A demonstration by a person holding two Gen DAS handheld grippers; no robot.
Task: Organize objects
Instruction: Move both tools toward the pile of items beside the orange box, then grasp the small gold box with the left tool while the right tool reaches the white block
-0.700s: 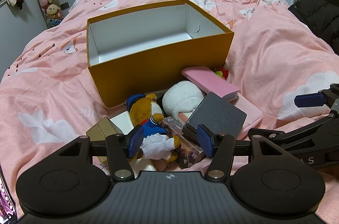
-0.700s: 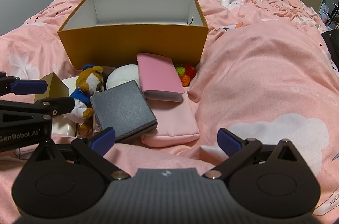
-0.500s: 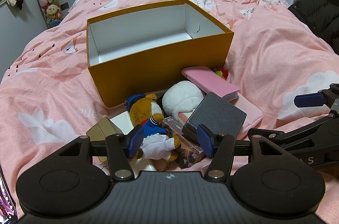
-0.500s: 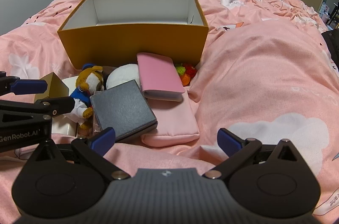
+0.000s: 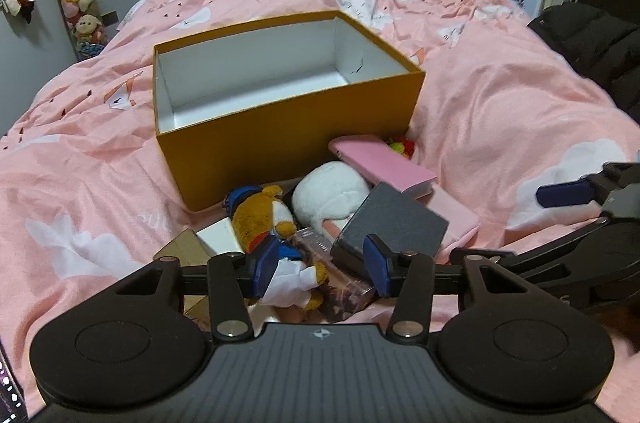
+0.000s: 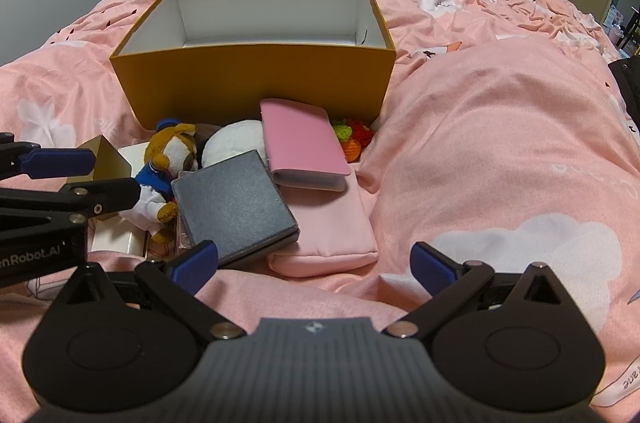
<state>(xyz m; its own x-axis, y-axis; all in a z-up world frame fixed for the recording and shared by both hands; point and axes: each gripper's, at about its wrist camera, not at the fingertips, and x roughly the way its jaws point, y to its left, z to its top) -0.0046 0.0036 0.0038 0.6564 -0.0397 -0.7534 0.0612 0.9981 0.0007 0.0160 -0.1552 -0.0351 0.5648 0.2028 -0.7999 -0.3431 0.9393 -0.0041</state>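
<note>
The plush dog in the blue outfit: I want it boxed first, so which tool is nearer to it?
Left. The left tool has its open jaws on either side of the plush dog, not clearly pressing. The right tool hovers open over the pink bedding, off to the dog's right.

You see an orange box (image 6: 256, 83) with white inside, a pink wallet (image 6: 304, 151), a dark grey notebook (image 6: 234, 203), a brown-and-blue plush (image 5: 268, 227), and a pink bedspread (image 6: 500, 143) with white clouds.
</note>
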